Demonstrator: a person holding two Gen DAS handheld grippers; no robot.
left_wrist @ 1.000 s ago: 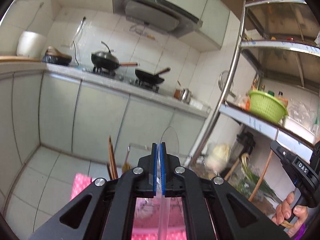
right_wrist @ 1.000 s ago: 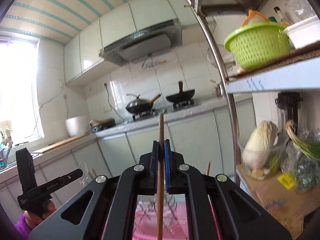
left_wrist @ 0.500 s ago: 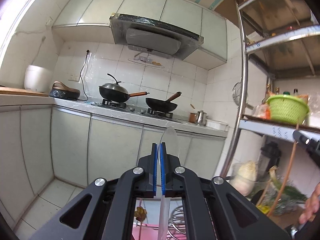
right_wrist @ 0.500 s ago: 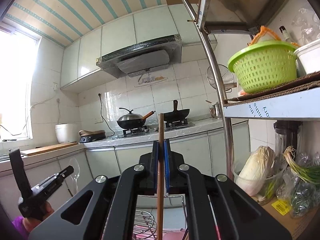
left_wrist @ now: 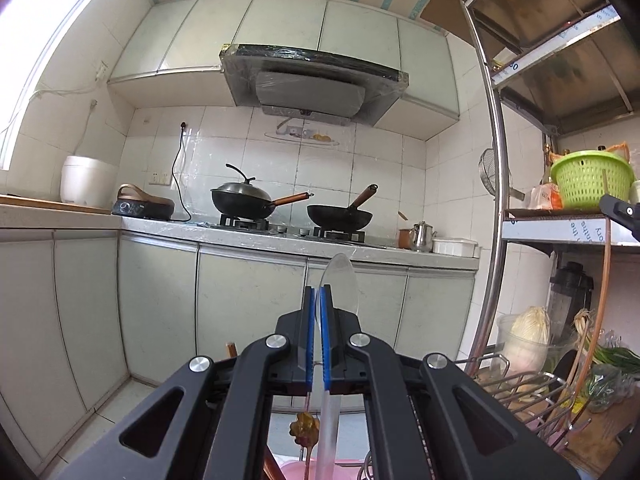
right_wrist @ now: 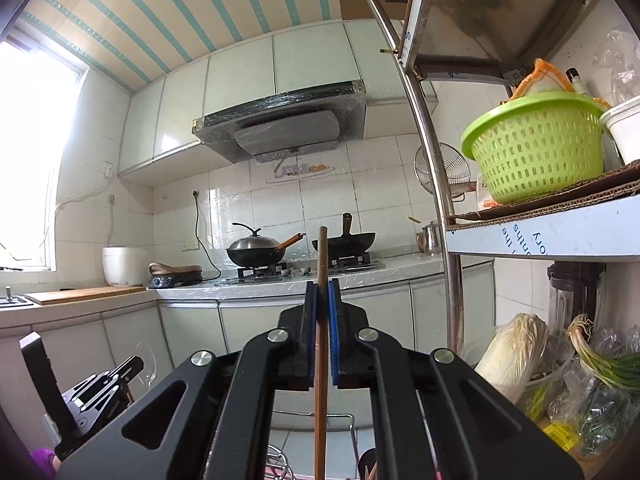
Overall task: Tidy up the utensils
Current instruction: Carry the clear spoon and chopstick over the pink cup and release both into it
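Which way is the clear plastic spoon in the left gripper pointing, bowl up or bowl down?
Bowl up. The left gripper is shut on the clear spoon; its bowl rises above the blue pads, and the handle runs down below them.

The ceiling [right_wrist: 160, 20] was cream with teal stripes, the basket [right_wrist: 536, 148] lime green, the woks [left_wrist: 244, 204] black, the spoon [left_wrist: 340, 284] clear, the chopstick [right_wrist: 322, 320] brown.

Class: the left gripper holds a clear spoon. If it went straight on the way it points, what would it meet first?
Probably the cabinet doors under the stove counter: the left gripper and its spoon point at them across open floor. Depth is unclear.
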